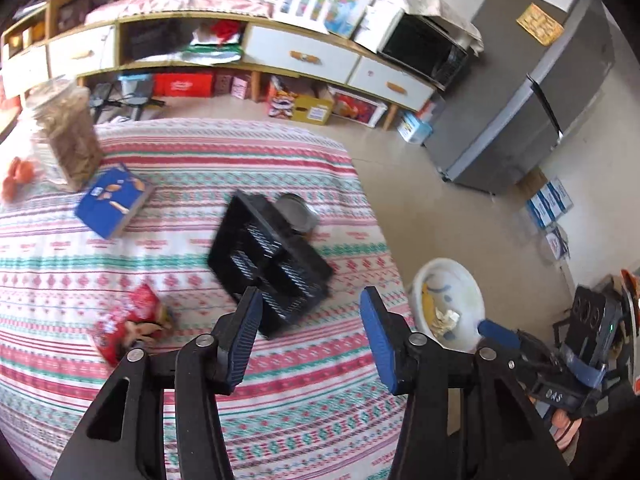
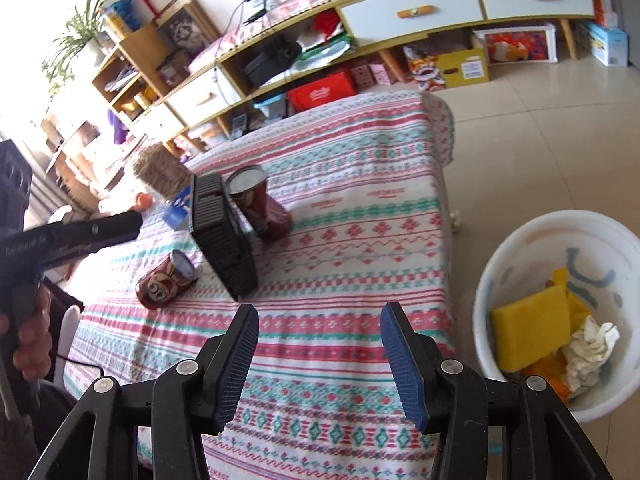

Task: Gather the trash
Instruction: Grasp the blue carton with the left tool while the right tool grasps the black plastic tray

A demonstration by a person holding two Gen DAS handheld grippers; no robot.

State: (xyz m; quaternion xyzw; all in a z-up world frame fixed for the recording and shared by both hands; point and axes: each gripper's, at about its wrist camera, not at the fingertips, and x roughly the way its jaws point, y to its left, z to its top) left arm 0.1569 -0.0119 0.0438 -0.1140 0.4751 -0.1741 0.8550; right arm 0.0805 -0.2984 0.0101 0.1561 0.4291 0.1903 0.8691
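The next piece to fetch looks like the red can (image 2: 166,282) lying on its side near the left edge of the table (image 2: 360,280), well apart from the white bin (image 2: 496,272) that stands on the floor just off the table's right edge. To do this well, the left gripper (image 1: 310,320), whose blue pads stand apart with nothing between them, should come down across the can's round body, not along it, and close on the middle so it cannot roll away. The can is printed with a cartoon figure and its silver end faces up and to the right; it may be dented, though the view is too soft to be sure.

Just right of it lies a black slatted basket (image 2: 224,240), tipped on its side, and against the basket's far side a second red can (image 2: 260,204) leans tilted. The right gripper (image 2: 318,344) hangs over the table's near edge, its jaws also apart and empty. The bin already holds a yellow sponge (image 2: 528,336) and crumpled white paper (image 2: 588,348).
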